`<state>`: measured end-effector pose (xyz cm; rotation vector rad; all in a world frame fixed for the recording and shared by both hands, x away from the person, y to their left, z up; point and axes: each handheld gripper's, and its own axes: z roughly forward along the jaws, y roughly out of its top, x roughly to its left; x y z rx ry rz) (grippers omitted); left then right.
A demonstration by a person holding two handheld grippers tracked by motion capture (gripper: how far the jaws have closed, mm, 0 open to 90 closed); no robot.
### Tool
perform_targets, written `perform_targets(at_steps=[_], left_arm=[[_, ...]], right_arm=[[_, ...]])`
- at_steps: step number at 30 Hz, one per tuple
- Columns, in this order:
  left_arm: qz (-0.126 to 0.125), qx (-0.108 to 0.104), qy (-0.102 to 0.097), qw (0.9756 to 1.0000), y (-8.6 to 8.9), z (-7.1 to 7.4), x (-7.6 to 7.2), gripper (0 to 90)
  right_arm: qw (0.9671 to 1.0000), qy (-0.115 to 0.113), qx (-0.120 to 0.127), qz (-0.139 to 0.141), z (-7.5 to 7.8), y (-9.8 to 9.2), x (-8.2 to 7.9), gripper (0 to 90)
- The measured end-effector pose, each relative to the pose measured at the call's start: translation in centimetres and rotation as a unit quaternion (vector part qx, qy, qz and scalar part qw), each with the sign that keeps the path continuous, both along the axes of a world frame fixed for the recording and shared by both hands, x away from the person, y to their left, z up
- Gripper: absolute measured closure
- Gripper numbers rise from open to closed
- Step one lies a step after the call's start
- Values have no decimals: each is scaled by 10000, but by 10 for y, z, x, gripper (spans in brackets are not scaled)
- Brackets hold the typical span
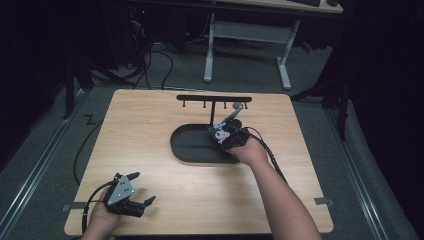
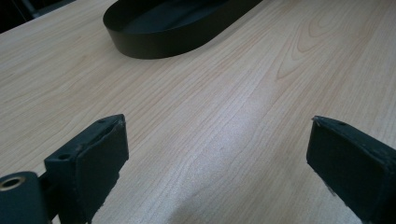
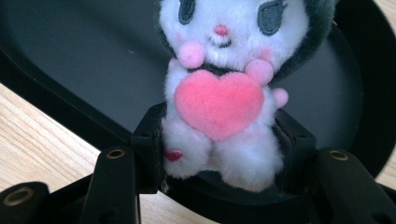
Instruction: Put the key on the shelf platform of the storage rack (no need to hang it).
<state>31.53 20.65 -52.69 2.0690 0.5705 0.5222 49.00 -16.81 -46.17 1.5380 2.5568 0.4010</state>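
Note:
A small white plush toy [image 3: 219, 93] with a dark hood and a pink heart on its chest sits between the jaws of my right gripper [image 3: 219, 149], which is shut on its legs. In the high view the right gripper [image 1: 226, 136] holds the plush toy [image 1: 219, 135] over the right end of the black oval tray [image 1: 187, 145]. A grey loop or strap [image 1: 235, 112] sticks up from the toy toward the rack. My left gripper [image 1: 141, 189] rests at the table's front left, open, with bare wood between its jaws [image 2: 217, 158].
A black T-shaped hook rack [image 1: 214, 100] stands just behind the tray. The black tray [image 2: 173, 28] lies ahead of the left gripper. The wooden table [image 1: 150, 120] has edges on all sides; a desk frame and cables stand on the floor beyond.

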Motion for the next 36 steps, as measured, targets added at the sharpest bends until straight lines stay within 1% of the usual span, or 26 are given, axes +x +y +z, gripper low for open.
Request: perform_targets(at_steps=[2,3,4,6,9,10,11,13,14,15,16,19,20,21,24,26,28,30,33,34,36], left_arm=[[-20,-7,-36,10000,-1,0,0,61],[-32,-6,-18,10000,-1,0,0,61],[-33,-4,-15,10000,-2,0,0,61],[-50,4,4,10000,-2,0,0,61],[-53,-4,-10,10000,-3,0,0,61],[-57,-9,-6,10000,-4,0,0,62],[-60,1,-6,10000,-4,-1,0,62],[-72,17,-5,10000,-4,-1,0,62],[-76,15,-5,10000,-4,-1,0,62],[-74,15,-2,10000,-4,-1,1,62],[-73,25,9,10000,-4,-1,1,62],[-77,27,8,10000,-4,-1,1,63],[-79,26,8,10000,-4,-1,1,63],[-79,22,11,10000,-4,-1,1,63],[-88,24,2,10000,-5,-1,1,66],[-100,52,2,9999,-6,-1,1,66],[-99,38,-7,9999,-6,-1,1,66],[-99,50,-18,9999,-7,-1,2,66],[-103,58,0,9999,-7,-1,2,66],[-99,56,2,9999,-7,-1,2,66],[-82,45,-3,10000,-7,-1,2,66]], right_arm=[[10000,-10,40,-9,1,2,0,472],[10000,-35,91,-6,3,3,0,472],[9999,-10,144,56,6,5,0,471],[9998,0,159,93,8,8,-1,471],[9997,-62,223,30,10,8,1,471],[9997,-74,218,17,9,8,2,471],[9998,-27,175,15,8,8,4,470],[9998,-13,199,1,8,9,5,470],[9998,-61,185,23,8,9,5,470],[9998,-57,181,-13,9,9,5,470],[9998,-73,174,6,8,9,6,469],[9998,172,103,51,-3,6,5,457],[9997,219,72,64,-6,5,4,456],[9996,256,70,-1,-8,5,3,456],[9995,320,61,-33,-12,1,0,454],[9993,351,-75,32,-15,-1,-2,452],[9993,365,-74,11,-16,-3,-4,451],[9994,344,33,-39,-16,-5,-5,446],[9995,300,59,-41,-16,-7,-6,405],[9996,265,66,-19,-15,-8,-6,369],[9996,248,159,-55,-13,-9,-6,323]])
